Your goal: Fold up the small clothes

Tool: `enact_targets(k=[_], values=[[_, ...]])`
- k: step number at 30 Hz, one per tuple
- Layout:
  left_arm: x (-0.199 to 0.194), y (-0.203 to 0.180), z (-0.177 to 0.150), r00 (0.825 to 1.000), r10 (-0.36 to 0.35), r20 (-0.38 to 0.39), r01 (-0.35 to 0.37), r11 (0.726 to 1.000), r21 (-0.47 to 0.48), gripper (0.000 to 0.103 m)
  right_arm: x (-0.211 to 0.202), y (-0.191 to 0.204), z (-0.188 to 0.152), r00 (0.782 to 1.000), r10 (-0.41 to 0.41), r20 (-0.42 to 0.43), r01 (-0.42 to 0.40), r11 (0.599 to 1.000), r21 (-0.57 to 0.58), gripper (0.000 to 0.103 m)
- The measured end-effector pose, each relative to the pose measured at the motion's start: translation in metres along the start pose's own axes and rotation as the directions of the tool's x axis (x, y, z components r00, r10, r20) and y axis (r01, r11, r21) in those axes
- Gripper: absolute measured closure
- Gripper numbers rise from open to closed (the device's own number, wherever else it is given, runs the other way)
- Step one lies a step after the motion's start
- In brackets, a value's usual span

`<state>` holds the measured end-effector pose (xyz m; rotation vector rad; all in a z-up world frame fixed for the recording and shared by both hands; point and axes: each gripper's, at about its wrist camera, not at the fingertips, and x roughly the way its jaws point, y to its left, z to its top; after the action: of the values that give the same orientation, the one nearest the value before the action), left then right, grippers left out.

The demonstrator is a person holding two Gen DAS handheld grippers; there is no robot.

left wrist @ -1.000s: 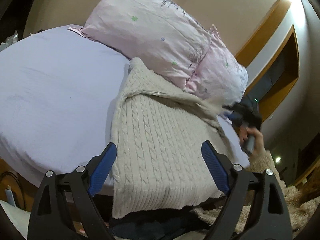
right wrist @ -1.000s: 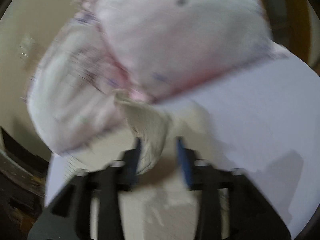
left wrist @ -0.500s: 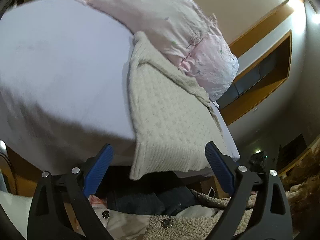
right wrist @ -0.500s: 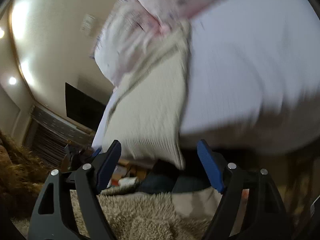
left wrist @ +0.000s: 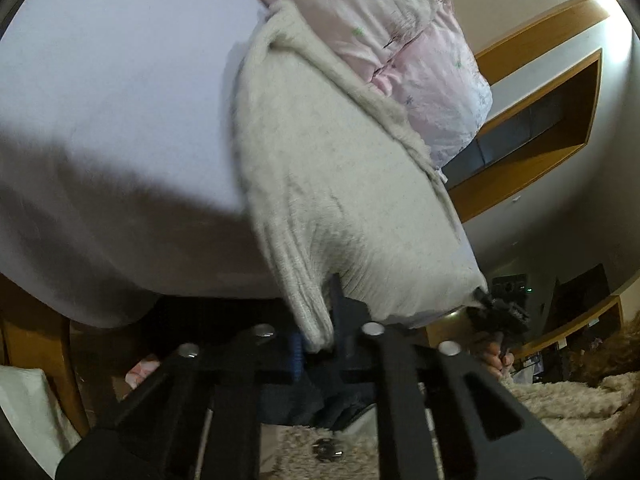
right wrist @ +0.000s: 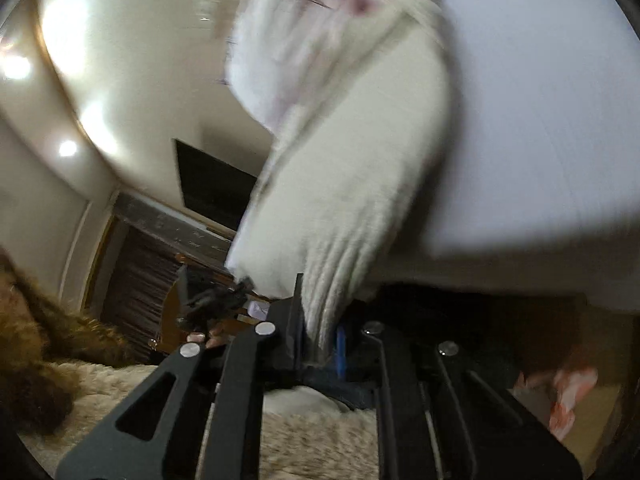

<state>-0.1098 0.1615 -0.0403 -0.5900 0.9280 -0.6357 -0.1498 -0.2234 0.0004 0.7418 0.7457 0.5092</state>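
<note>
Fingers of left gripper [left wrist: 318, 340] clamped tight on one hem corner of the knit sweater [left wrist: 340, 184]; right gripper [right wrist: 320, 340] likewise pinching the other corner. Sweater lies on the bed [left wrist: 112, 92] w/ hem overhanging the near edge, top by the pillows [left wrist: 420, 60]. Step: hem grasped for the fold. Next, probably lift both corners evenly toward the collar. Both grippers sit low at bed edge, pointing up along the sweater.

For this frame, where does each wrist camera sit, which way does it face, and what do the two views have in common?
Left wrist: sits on the left gripper, low at the bed's edge, looking up along the cream cable-knit sweater toward the pink floral pillows; the right gripper and its hand show.
Right wrist: sits on the right gripper, facing the same hem; the left gripper shows.
Shared: sweater, pillows, pale lilac bedsheet.
</note>
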Motion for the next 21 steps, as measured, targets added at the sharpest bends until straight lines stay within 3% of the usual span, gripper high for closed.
enact_targets(k=[4, 7, 10, 12, 13, 15, 16, 17, 18, 19, 20, 21], values=[[-0.021, -0.044, 0.045, 0.994, -0.035, 0.104, 0.021, 0.991, 0.131, 0.095, -0.007, 0.058, 0.069, 0.993, 0.004, 0.121, 0.018, 0.982, -0.186, 0.094], [-0.024, -0.074, 0.111, 0.976, -0.023, 0.215, -0.018, 0.982, 0.187, 0.095, 0.001, 0.079, 0.150, 0.973, -0.013, 0.231, 0.076, 0.961, -0.267, 0.094], [-0.001, -0.089, 0.187, 0.932, 0.056, 0.357, -0.129, 0.975, 0.182, 0.095, 0.033, 0.066, 0.212, 0.943, -0.100, 0.318, 0.170, 0.965, -0.199, 0.094], [0.046, -0.086, 0.243, 0.904, 0.196, 0.381, -0.259, 0.958, 0.124, 0.095, 0.062, 0.039, 0.253, 0.905, -0.234, 0.355, 0.280, 0.957, -0.081, 0.094], [0.059, -0.080, 0.254, 0.901, 0.224, 0.370, -0.278, 0.955, 0.098, 0.095, 0.078, 0.018, 0.268, 0.875, -0.326, 0.357, 0.355, 0.935, -0.016, 0.094], [0.102, -0.060, 0.284, 0.903, 0.308, 0.299, -0.332, 0.943, 0.030, 0.095, 0.111, -0.025, 0.289, 0.811, -0.513, 0.281, 0.511, 0.855, 0.087, 0.090], [0.117, -0.052, 0.292, 0.909, 0.329, 0.258, -0.343, 0.939, 0.012, 0.095, 0.119, -0.036, 0.293, 0.789, -0.563, 0.246, 0.551, 0.826, 0.121, 0.083], [0.128, -0.041, 0.296, 0.927, 0.323, 0.191, -0.326, 0.945, -0.013, 0.095, 0.125, -0.046, 0.294, 0.777, -0.591, 0.217, 0.571, 0.807, 0.153, 0.077], [0.129, -0.035, 0.297, 0.939, 0.307, 0.158, -0.305, 0.952, -0.036, 0.095, 0.123, -0.049, 0.291, 0.786, -0.574, 0.230, 0.551, 0.819, 0.164, 0.070], [0.127, -0.033, 0.295, 0.948, 0.282, 0.150, -0.279, 0.959, -0.045, 0.092, 0.119, -0.046, 0.287, 0.791, -0.553, 0.263, 0.530, 0.833, 0.159, 0.047], [0.118, -0.032, 0.291, 0.953, 0.256, 0.160, -0.254, 0.967, -0.034, 0.085, 0.108, -0.040, 0.280, 0.785, -0.524, 0.330, 0.507, 0.850, 0.145, 0.023], [0.108, -0.033, 0.287, 0.949, 0.260, 0.176, -0.261, 0.965, -0.019, 0.055, 0.100, -0.037, 0.275, 0.782, -0.494, 0.379, 0.483, 0.866, 0.131, 0.015]])
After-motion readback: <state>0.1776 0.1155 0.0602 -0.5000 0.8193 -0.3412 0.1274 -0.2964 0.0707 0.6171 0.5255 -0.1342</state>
